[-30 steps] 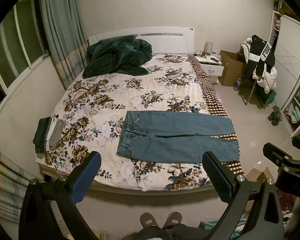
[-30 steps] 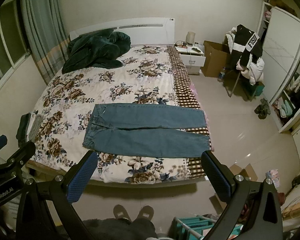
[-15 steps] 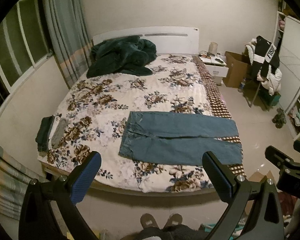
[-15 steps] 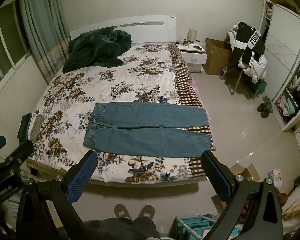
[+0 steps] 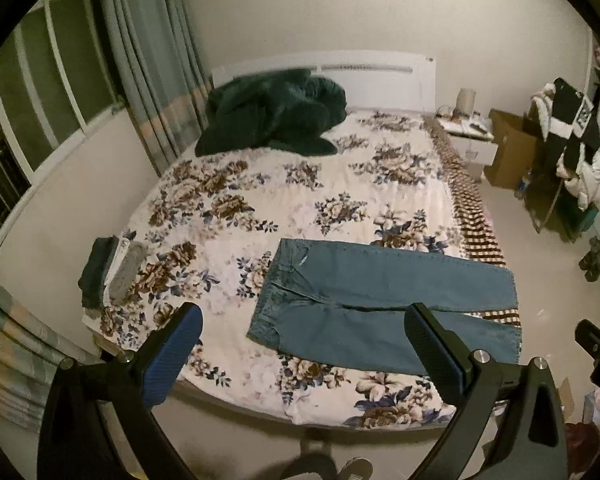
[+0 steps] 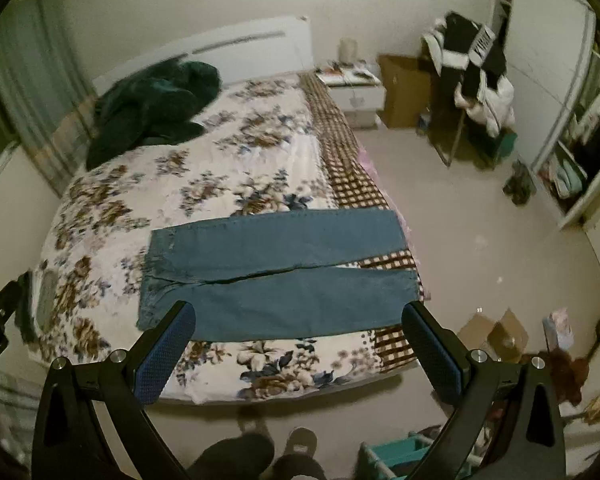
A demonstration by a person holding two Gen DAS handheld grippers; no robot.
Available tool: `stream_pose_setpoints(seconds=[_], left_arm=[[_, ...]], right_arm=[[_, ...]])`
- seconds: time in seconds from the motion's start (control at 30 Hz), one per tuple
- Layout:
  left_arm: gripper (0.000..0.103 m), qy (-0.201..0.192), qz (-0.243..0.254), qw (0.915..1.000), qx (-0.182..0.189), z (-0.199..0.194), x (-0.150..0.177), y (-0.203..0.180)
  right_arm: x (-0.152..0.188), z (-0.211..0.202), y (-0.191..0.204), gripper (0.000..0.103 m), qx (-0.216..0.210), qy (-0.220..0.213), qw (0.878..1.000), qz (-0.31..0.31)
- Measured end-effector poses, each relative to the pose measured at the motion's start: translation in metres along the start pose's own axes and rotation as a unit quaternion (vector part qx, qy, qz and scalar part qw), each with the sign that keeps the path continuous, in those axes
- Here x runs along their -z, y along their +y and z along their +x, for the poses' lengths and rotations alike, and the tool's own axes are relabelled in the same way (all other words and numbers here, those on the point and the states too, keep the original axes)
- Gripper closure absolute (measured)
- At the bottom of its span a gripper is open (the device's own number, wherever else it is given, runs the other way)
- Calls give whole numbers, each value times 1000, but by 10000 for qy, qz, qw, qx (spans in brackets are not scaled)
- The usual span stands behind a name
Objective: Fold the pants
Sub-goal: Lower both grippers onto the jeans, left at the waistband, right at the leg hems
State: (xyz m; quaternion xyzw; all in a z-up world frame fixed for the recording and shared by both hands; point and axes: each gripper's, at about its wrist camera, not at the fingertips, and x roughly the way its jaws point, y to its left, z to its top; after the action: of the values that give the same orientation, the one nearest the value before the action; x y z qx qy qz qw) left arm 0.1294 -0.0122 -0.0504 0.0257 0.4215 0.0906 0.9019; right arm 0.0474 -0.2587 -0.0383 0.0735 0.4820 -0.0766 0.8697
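Blue jeans (image 5: 380, 304) lie flat across the foot of the floral bed (image 5: 260, 208), waistband to the left, both legs running right to the bed's edge. They also show in the right wrist view (image 6: 272, 276). My left gripper (image 5: 304, 344) is open and empty, held in the air before the bed's near edge. My right gripper (image 6: 300, 340) is open and empty, also short of the bed, over the near leg's side.
A dark green blanket (image 5: 276, 116) is heaped by the headboard. Small folded clothes (image 5: 112, 268) sit at the bed's left edge. A nightstand (image 6: 352, 88), cardboard box (image 6: 404, 92) and clothes-laden chair (image 6: 472, 80) stand to the right. Boxes (image 6: 496, 332) lie on the floor.
Both grippers have moved forward toward the bed, so the jeans look larger. The right wrist view has also swung to the right. The jeans have not moved.
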Motion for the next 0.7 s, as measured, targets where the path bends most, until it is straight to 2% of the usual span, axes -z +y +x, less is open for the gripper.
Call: stream_pose_setpoints(seconds=[0.2,0.43,0.6,0.7], left_arm=[[0,451,156,9989,21,97,-43,-24],[0,1078,32,9941,130,240,-93,-38],[0,1575,-126,9874,73,349,-107,-52],[0,1826,-292,9827,-136,418,-107,-60]], right_arm=[[-52,115,-12,0,324,366,9976,487],[-117,266,-20,0,757,820,9881,1063],[-142,385,-28,0,974,1062,9781,1501],[-153,461,-34,0,1096,1218,9722,1672]])
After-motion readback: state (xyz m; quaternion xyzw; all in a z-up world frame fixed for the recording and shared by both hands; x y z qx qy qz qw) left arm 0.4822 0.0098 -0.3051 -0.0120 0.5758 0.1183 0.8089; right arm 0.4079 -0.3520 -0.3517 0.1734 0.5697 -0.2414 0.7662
